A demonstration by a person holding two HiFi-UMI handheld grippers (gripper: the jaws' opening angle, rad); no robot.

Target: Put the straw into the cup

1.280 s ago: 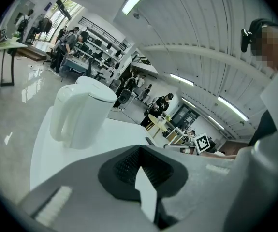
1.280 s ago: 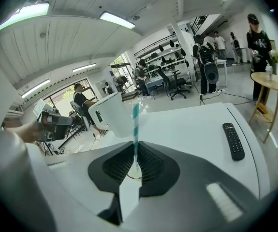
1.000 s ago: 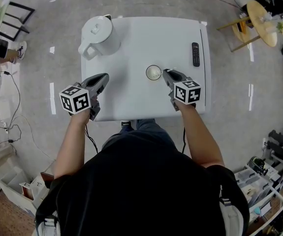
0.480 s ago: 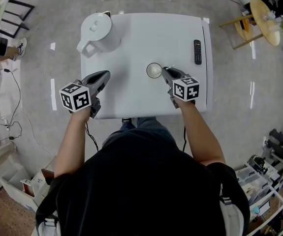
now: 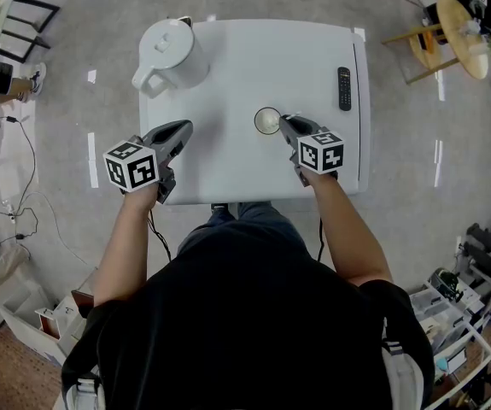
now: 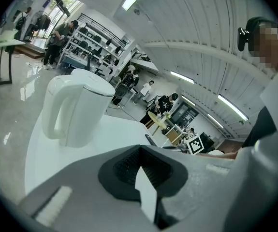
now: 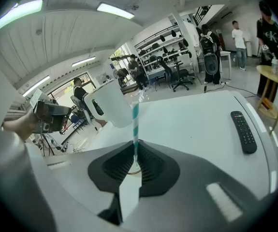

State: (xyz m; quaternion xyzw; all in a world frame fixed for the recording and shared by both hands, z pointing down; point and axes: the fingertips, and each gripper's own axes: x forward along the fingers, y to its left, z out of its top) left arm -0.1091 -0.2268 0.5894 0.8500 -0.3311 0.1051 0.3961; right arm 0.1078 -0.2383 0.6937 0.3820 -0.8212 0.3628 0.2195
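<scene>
Right tongs [image 7: 135, 153] are pinched together on the striped straw [image 7: 135, 120], which stands upright out of the jaws in the right gripper view. Its lower end runs down to a curved rim just under the tips. Over the last second these tongs have crept only a little closer to the cup [image 5: 267, 121], so in the head view the cup now touches, or nearly touches, the tip on its left side. The straw itself is too thin to pick out there. Left tongs [image 5: 179, 130] have not shifted; they hang well to the left of the right pair, closed and with nothing in them. The white jug [image 5: 170, 52] sits ahead of them on the table [image 5: 254, 58], and a remote [image 5: 341, 89] lies ahead and to the right of the right tongs. Such a small change suggests the approach is over and the straw is being lined up over the cup's mouth. Whether its end is already past the rim I cannot tell. Judging from this, what is left is a short lowering and then opening the jaws to release it.
</scene>
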